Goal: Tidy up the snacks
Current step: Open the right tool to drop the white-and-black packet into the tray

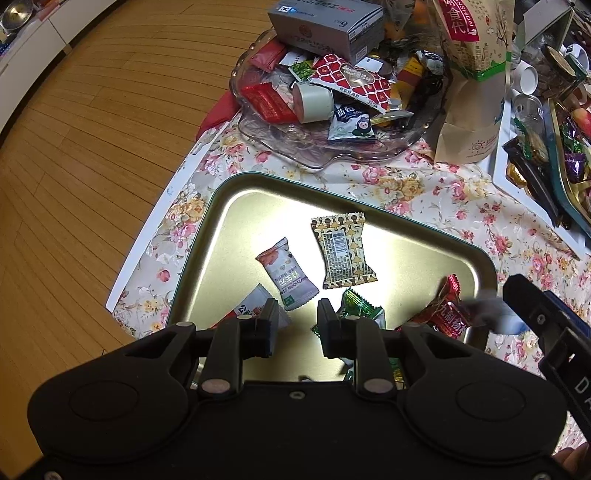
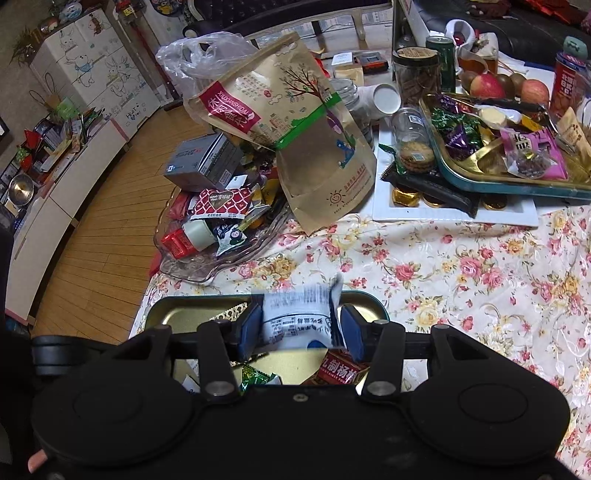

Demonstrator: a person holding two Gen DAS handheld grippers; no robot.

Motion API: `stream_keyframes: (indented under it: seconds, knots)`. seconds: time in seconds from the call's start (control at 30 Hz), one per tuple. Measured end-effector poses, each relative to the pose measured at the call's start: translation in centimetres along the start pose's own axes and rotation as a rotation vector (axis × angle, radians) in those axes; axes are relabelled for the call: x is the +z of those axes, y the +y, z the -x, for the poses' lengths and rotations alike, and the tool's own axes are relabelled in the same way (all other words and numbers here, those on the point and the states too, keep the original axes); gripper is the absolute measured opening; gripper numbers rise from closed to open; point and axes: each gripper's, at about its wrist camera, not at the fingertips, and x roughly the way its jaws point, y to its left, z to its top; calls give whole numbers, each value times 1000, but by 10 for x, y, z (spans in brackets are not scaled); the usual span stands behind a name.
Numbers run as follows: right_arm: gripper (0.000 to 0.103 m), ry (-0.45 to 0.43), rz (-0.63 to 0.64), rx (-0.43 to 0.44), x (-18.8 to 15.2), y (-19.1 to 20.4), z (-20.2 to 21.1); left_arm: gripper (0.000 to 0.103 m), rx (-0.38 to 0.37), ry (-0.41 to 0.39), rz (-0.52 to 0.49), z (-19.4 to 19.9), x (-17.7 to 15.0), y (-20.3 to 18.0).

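A gold metal tray point(image 1: 236, 206) with a teal rim lies on the floral tablecloth and holds several wrapped snacks: a tan patterned packet point(image 1: 343, 251), a grey-pink packet point(image 1: 286, 273), a green one point(image 1: 360, 312) and a red one point(image 1: 445, 314). My left gripper point(image 1: 295, 314) is open and empty just above the tray's near part. My right gripper point(image 2: 299, 326) is shut on a white snack packet point(image 2: 295, 314), blurred, over the tray's point(image 2: 177, 314) right side; it also shows in the left wrist view point(image 1: 491, 310).
A glass dish point(image 1: 288, 144) piled with snacks and a grey box point(image 1: 325, 27) stands behind the tray. A tall kraft snack bag point(image 2: 295, 133) leans beside it. A teal tray of candies point(image 2: 498, 177), jars and fruit crowd the back right. The table edge and wood floor point(image 1: 92, 147) are on the left.
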Motion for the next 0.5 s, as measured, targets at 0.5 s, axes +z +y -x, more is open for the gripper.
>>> stream_keyframes:
  seconds: [0.5]
  knots:
    - [58,35,46,-30,-7,-2,-2,32,2,4,-22,-1,-6,-3]
